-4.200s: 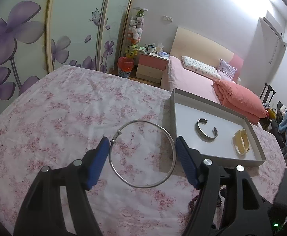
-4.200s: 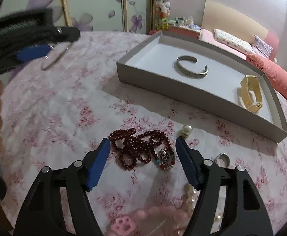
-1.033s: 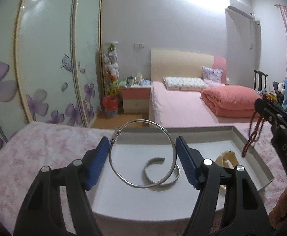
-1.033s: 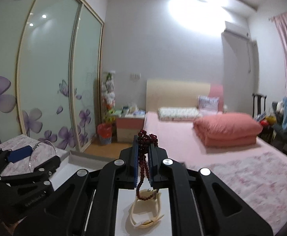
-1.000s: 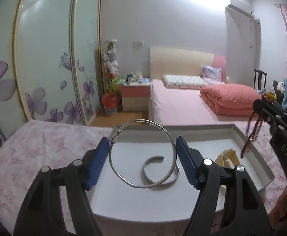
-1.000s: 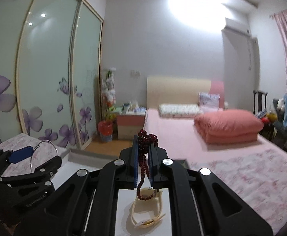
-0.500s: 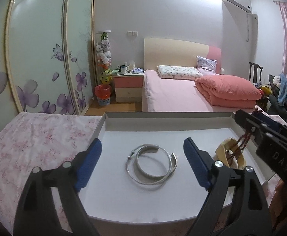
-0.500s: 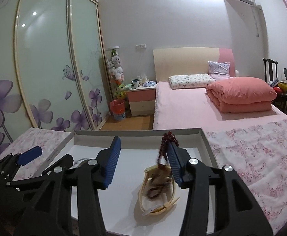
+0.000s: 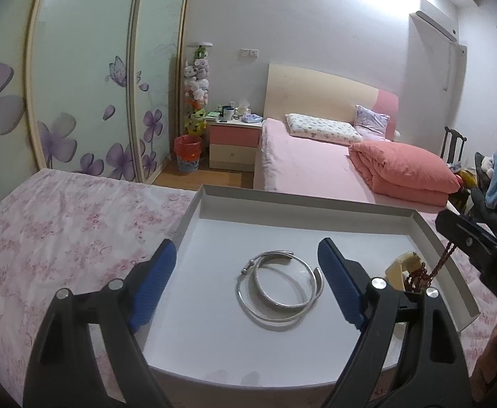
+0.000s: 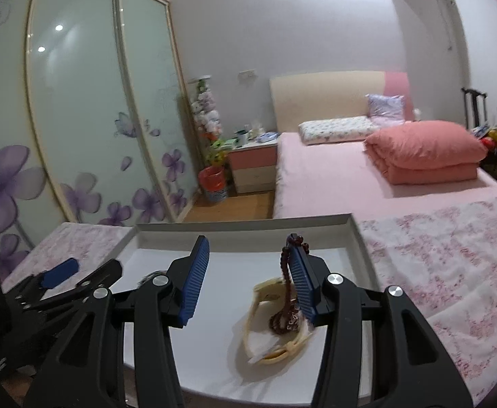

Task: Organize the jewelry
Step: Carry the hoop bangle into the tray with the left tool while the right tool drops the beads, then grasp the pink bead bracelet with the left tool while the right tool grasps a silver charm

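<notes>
**Q.** What do the two grippers show at this stage?

**A.** The left gripper stands wide, nothing between its blue pads; its jaws have just been opening. Directly beyond them the thin silver bangle lies flat on the floor of the white tray, ringing a broader silver cuff. The right gripper is parted about halfway, its jaws likewise having just been opening. The string of dark red beads is not pinched, but its top loop hangs over the tip of the right-hand finger, while its lower length is heaped inside the cream bracelet at the tray's right end.

**Q.** Which step is in hand?

**A.** The release into the tray. The bangle appears fully delivered; the beads are only partly free.

**Q.** What does the next move call for?

**A.** Probably clearing the caught loop: a small tilt or a drawing back of the right gripper so the strand slips off the finger. A quick lift risks dragging the beads, and perhaps the cream bracelet, out of place. The left gripper need only withdraw without touching the tray wall.
</notes>
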A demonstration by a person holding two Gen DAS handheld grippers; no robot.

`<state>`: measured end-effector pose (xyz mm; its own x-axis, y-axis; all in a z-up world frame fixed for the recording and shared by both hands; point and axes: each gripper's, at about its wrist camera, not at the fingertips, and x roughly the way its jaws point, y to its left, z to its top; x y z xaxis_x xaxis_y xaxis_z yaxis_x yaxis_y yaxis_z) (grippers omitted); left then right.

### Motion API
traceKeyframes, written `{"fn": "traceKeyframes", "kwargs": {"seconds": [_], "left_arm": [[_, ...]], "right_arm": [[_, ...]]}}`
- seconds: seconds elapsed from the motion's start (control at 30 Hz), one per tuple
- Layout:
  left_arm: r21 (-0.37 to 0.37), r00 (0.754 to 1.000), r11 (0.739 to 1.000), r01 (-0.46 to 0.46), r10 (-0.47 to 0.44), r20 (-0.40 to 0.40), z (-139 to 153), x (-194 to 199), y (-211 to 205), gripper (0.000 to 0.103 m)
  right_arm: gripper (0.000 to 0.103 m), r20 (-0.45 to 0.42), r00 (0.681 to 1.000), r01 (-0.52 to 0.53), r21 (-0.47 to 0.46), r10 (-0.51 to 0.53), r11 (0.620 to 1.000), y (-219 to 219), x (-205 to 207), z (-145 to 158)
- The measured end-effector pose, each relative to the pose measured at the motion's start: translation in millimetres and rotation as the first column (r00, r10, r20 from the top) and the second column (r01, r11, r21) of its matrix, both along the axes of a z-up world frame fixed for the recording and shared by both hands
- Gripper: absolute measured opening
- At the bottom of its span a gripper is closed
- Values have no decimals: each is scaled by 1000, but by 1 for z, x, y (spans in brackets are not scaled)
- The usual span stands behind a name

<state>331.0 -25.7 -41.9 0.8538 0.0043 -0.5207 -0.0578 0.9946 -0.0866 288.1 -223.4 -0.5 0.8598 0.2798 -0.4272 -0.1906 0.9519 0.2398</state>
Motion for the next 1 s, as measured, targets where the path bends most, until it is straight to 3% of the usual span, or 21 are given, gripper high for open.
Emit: {"fn": "traceKeyframes", "kwargs": {"seconds": [0.1, 0.17, 0.3, 0.4, 0.6, 0.8, 1.0], "left_arm": [[-9, 1000, 1000, -12, 12, 10, 2, -2, 4, 83], [-10, 1000, 1000, -19, 19, 15, 3, -2, 5, 83], [-16, 1000, 1000, -27, 27, 10, 6, -2, 8, 83], [-26, 999, 999, -33, 34, 23, 15, -8, 13, 83], [-2, 999, 1000, 1, -1, 33, 27, -30, 14, 83], [9, 997, 997, 81, -81, -12, 24, -58, 15, 83], [37, 988, 987, 157, -156, -14, 24, -99, 17, 83]], "right_arm": [[48, -3, 1000, 0, -37, 0, 999, 6, -1, 4], [48, -115, 993, 2, -136, -17, 991, 14, 11, -3], [48, -281, 959, -24, -159, -22, 987, 15, 22, -22], [48, -309, 951, -37, -168, -17, 985, 12, 11, -24], [48, -302, 953, -36, -204, -28, 978, 0, -23, -17], [49, -316, 948, -26, -177, -32, 984, -13, -41, -17], [51, -170, 984, 33, -149, -58, 988, -28, -89, 5]]}}
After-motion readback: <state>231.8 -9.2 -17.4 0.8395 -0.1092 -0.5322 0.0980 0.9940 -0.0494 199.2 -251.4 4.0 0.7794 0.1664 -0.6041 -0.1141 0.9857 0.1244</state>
